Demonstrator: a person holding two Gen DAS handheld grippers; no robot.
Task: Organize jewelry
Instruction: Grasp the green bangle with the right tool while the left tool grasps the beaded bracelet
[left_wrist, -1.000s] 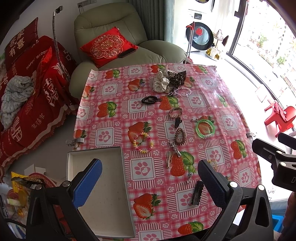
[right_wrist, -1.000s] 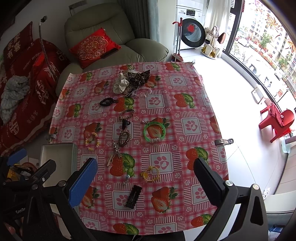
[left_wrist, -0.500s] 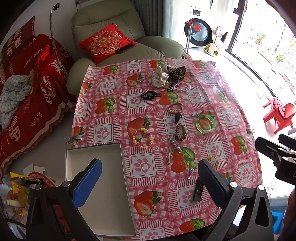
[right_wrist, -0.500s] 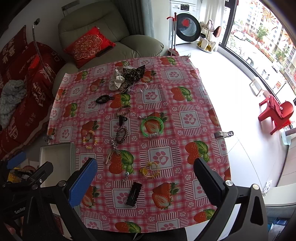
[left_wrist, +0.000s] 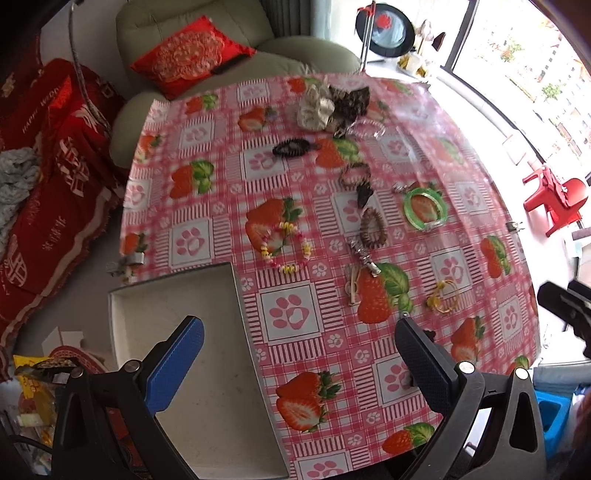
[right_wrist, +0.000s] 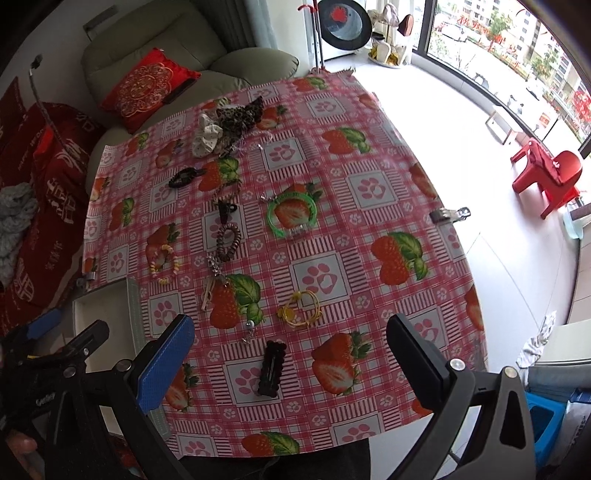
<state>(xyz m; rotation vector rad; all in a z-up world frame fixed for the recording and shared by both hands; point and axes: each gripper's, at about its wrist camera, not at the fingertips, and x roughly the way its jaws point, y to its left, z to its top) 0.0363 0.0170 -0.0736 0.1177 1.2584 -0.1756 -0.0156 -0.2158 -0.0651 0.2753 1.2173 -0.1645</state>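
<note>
Jewelry and hair pieces lie spread on a table with a pink strawberry cloth (left_wrist: 295, 317). They include a green bangle (left_wrist: 424, 208), a bead bracelet (left_wrist: 286, 245), a brown coil tie (left_wrist: 373, 229), a yellow tie (right_wrist: 300, 309) and a black hair clip (right_wrist: 271, 363). An empty white tray (left_wrist: 177, 295) sits at the near left corner. My left gripper (left_wrist: 299, 354) is open and empty above the near edge by the tray. My right gripper (right_wrist: 291, 356) is open and empty, high over the black clip.
Scrunchies (left_wrist: 332, 105) and a black hair tie (left_wrist: 291, 147) lie at the far end. A green armchair with a red cushion (left_wrist: 192, 62) stands behind the table, a red-covered sofa (left_wrist: 48, 177) at the left. Metal clips (right_wrist: 448, 214) hold the cloth's edges.
Both grippers have come lower and closer to the table, so the items look larger. Both stay open and empty. Nothing on the table has moved.
</note>
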